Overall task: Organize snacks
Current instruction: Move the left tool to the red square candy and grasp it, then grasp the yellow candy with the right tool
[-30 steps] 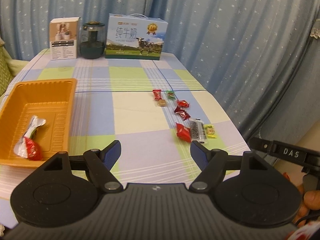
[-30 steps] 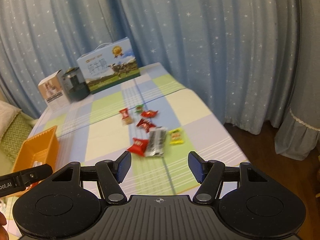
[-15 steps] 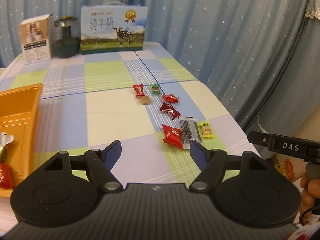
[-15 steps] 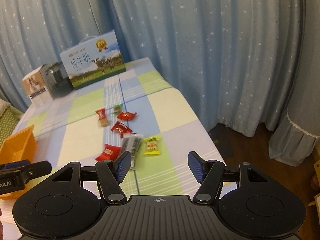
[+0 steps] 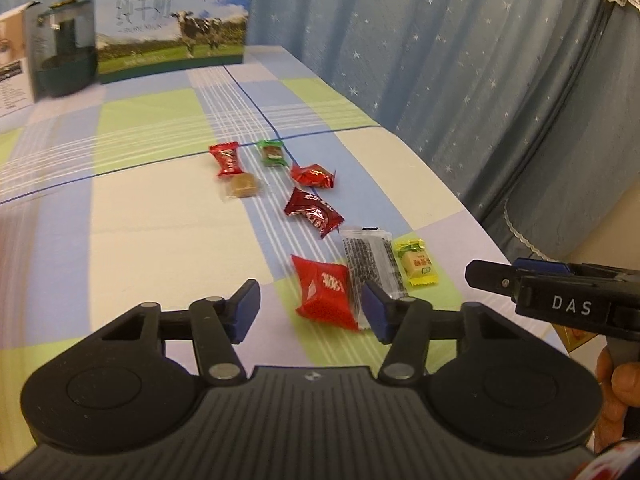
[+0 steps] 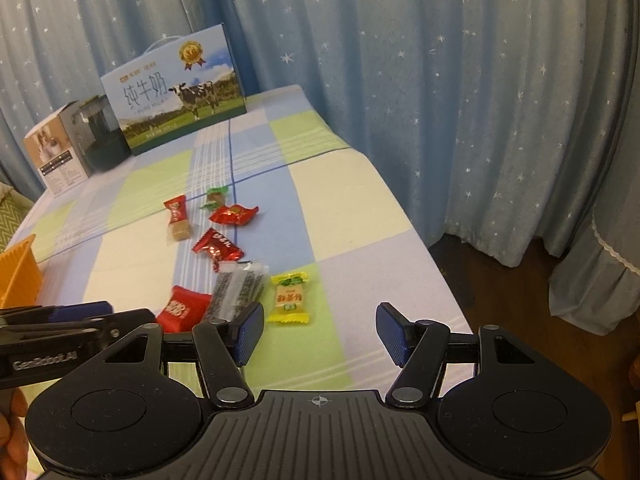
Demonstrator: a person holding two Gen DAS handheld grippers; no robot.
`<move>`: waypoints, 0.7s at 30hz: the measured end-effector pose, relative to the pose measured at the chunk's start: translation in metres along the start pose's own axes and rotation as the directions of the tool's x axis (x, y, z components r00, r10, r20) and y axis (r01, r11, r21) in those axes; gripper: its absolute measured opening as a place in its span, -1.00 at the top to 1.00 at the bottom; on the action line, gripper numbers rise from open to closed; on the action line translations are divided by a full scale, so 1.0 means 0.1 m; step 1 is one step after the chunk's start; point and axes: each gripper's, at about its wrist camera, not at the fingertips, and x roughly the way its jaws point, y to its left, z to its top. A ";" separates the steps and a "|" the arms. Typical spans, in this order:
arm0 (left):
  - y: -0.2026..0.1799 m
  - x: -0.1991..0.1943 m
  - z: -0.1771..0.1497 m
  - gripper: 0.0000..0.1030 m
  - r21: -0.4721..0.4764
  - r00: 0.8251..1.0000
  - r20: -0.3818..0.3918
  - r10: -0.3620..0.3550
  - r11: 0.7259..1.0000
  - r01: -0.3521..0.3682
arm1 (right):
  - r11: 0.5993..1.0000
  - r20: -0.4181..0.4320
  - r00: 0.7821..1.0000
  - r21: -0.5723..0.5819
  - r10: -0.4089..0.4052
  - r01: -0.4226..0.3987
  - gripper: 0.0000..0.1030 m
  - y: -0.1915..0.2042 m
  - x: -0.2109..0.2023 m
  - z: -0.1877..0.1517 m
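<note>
- A checked tablecloth (image 5: 160, 220) covers the table, with blue starry curtains (image 5: 440, 60) behind.
- The left gripper (image 5: 310, 312) is closing its jaws; the red snack (image 5: 326, 290) lies between them, not yet pressed.
- The right gripper (image 6: 320, 334) has its jaws apart and empty; the yellow candy (image 6: 289, 298) lies just beyond its left finger.

Both views are evenly, softly lit indoors with faint shadows. Fisheye distortion bends the curtain (image 6: 460, 100) and darkens the frame corners. Motion blur smears the milk box (image 5: 172, 20) at upper left; foil wrappers glint slightly.
</note>
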 end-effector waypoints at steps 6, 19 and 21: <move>0.01 0.30 0.06 0.23 0.049 0.998 -0.053 -0.025 0.998 0.027 | 1.000 -0.010 1.000 -0.004 0.001 -0.001 -0.22 -0.03 0.19 0.06; -0.01 0.45 0.02 0.50 0.130 0.998 -0.063 0.025 0.991 -0.017 | 0.998 -0.033 0.999 -0.062 0.013 -0.015 -0.22 0.03 0.52 0.09; 0.01 0.43 0.01 0.54 0.122 0.998 -0.056 0.030 0.992 -0.023 | 0.997 -0.035 0.999 -0.076 0.016 -0.019 -0.20 0.06 0.56 0.09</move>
